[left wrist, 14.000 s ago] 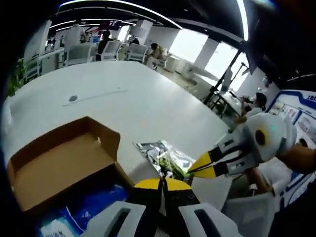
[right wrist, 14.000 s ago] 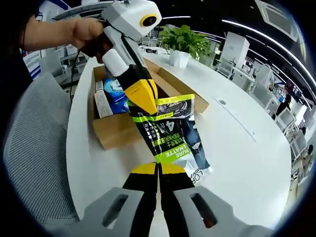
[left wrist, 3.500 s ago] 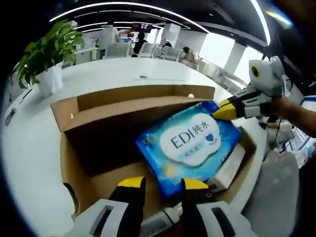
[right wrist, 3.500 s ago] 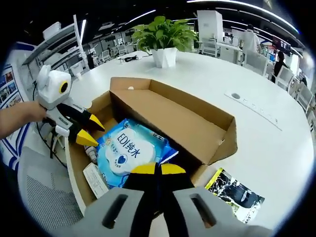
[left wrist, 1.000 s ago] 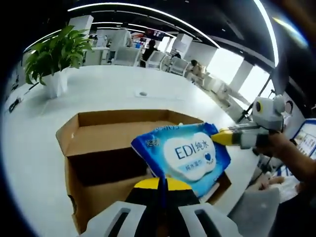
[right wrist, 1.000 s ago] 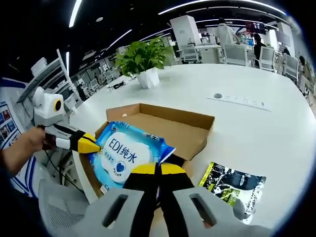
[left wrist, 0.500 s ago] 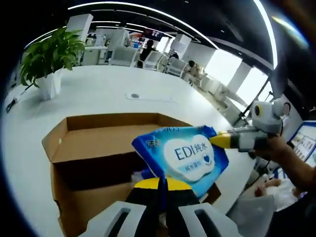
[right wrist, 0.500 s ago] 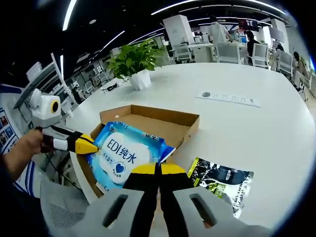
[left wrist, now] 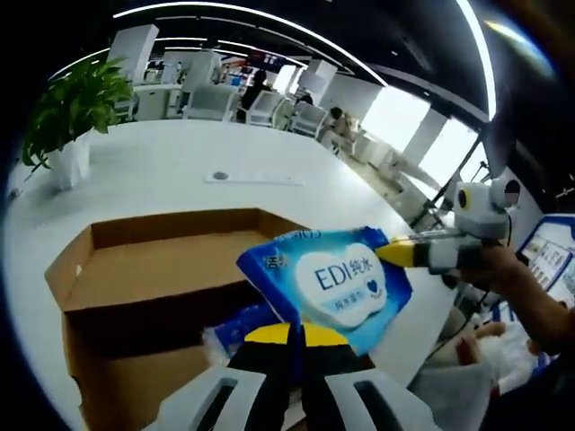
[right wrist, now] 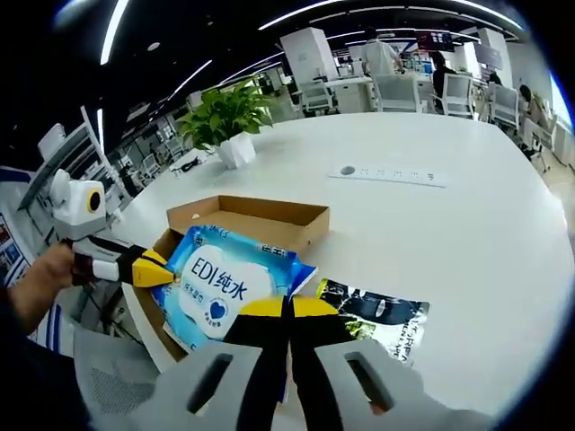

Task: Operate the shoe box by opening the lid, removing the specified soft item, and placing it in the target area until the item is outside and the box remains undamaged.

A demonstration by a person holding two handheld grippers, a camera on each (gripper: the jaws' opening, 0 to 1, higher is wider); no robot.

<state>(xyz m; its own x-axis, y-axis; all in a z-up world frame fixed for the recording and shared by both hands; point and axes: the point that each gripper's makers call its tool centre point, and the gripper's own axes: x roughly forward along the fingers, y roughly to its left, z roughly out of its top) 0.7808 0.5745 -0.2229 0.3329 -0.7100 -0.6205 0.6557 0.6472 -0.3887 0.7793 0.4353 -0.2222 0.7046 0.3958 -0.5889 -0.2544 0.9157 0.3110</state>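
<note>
A blue wet-wipes pack [left wrist: 334, 285] marked "EDI" hangs in the air above the open cardboard shoe box [left wrist: 144, 269]. My left gripper [left wrist: 292, 334] is shut on its near edge. My right gripper [left wrist: 388, 255] comes in from the right, shut on the pack's far corner. In the right gripper view the same pack [right wrist: 225, 278] is held between my right gripper [right wrist: 289, 307] and the left gripper [right wrist: 154, 263], over the box [right wrist: 243, 217]. Another blue packet [left wrist: 235, 321] lies inside the box.
A black-and-green pouch [right wrist: 373, 314] lies on the white table [right wrist: 449, 224] right of the box. A potted plant [right wrist: 229, 121] stands behind the box. A cable port strip [right wrist: 386, 175] sits mid-table. A grey chair [right wrist: 108, 377] is at the table's near edge.
Both grippers have lifted the wipes pack further out of the box and toward the pouch side; the box sits lower and smaller in both views.
</note>
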